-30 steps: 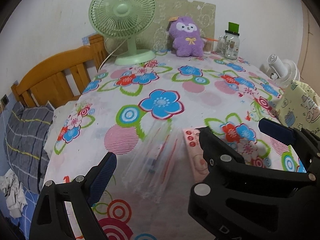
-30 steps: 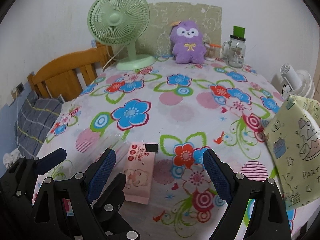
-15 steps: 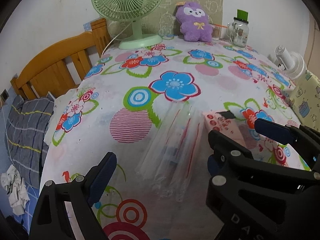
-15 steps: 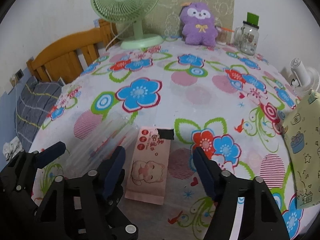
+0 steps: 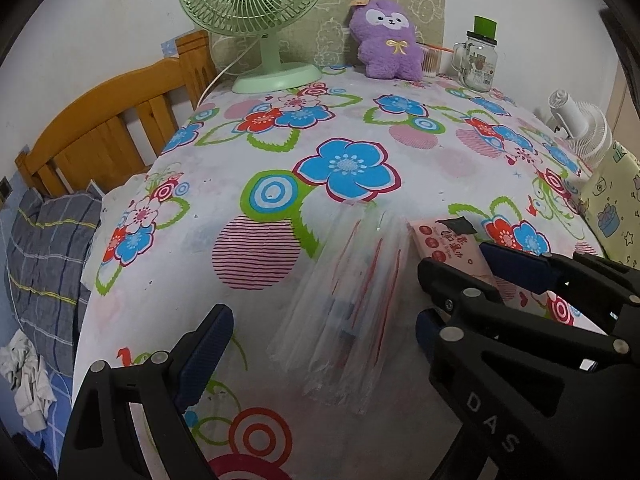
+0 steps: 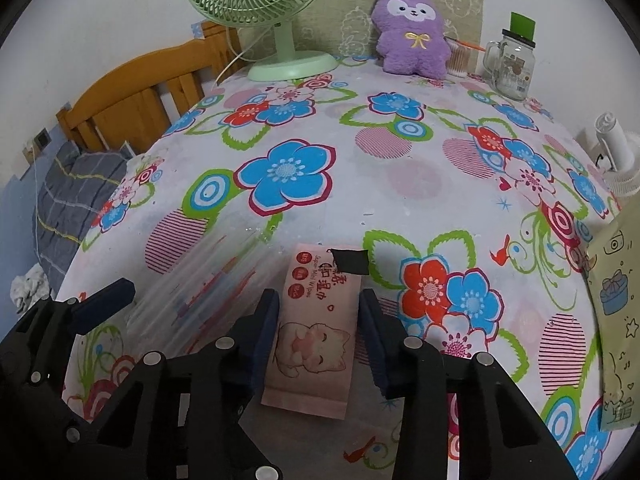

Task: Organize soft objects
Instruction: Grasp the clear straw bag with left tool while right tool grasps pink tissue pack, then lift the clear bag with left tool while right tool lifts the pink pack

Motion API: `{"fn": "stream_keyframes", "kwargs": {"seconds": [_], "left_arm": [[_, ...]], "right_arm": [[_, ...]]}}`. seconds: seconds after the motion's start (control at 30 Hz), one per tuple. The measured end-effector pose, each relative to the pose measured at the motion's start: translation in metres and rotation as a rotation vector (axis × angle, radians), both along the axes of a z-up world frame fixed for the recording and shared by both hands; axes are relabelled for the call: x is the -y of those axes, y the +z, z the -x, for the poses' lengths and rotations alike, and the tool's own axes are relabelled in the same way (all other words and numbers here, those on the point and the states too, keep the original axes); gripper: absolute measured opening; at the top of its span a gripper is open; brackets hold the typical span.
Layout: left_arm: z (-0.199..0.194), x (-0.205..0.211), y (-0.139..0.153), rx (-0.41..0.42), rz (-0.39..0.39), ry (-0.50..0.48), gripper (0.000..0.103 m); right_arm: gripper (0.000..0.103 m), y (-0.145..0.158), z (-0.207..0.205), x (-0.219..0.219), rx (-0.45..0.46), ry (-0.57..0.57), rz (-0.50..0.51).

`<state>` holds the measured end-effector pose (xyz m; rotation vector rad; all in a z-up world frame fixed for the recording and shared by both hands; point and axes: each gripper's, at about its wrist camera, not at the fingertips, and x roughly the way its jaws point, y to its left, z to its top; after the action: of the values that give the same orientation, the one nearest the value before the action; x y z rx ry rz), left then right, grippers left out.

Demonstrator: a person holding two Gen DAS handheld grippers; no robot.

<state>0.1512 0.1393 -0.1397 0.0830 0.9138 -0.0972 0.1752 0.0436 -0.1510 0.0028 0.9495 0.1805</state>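
Right gripper (image 6: 318,336) open, its fingers flanking the pink wet-wipes pack (image 6: 316,332) lying flat on the floral tablecloth (image 6: 400,184); left gripper (image 5: 320,340) open, straddling the clear plastic bag (image 5: 352,300) just left of the pack; purple plush (image 6: 412,32) well apart at the far edge.

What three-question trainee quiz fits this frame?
1. True or false: the right claw has its fingers on either side of the pink wipes pack.
2. What lies between the left claw's open fingers? A) purple plush B) clear plastic bag C) glass jar
3. What stands left of the purple plush at the table's far edge?

Key: 1 true. 2 B, the clear plastic bag. 3 the green fan.
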Motion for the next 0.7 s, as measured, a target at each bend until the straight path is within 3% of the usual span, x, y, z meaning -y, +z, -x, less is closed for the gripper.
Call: {"fn": "stream_keyframes", "kwargs": {"seconds": [0.27, 0.37, 0.43, 0.53, 0.7], "left_arm": [[-0.010, 0.011, 0.000, -0.012, 0.038, -0.010, 0.081], [-0.009, 0.016, 0.003, -0.006, 0.048, -0.035, 0.064], [-0.008, 0.018, 0.004, -0.009, 0.054, -0.037, 0.047], [-0.008, 0.022, 0.005, -0.017, 0.057, -0.033, 0.034], [-0.006, 0.030, 0.007, -0.021, 0.057, -0.033, 0.029]], "right_arm": [[0.043, 0.004, -0.003, 0.013, 0.007, -0.031, -0.006], [0.043, 0.005, -0.004, 0.017, 0.008, -0.033, -0.012], [0.043, 0.006, -0.004, 0.020, 0.010, -0.034, -0.019], [0.043, 0.008, -0.003, 0.022, 0.015, -0.034, -0.025], [0.043, 0.010, 0.001, 0.028, 0.013, -0.036, -0.034]]}}
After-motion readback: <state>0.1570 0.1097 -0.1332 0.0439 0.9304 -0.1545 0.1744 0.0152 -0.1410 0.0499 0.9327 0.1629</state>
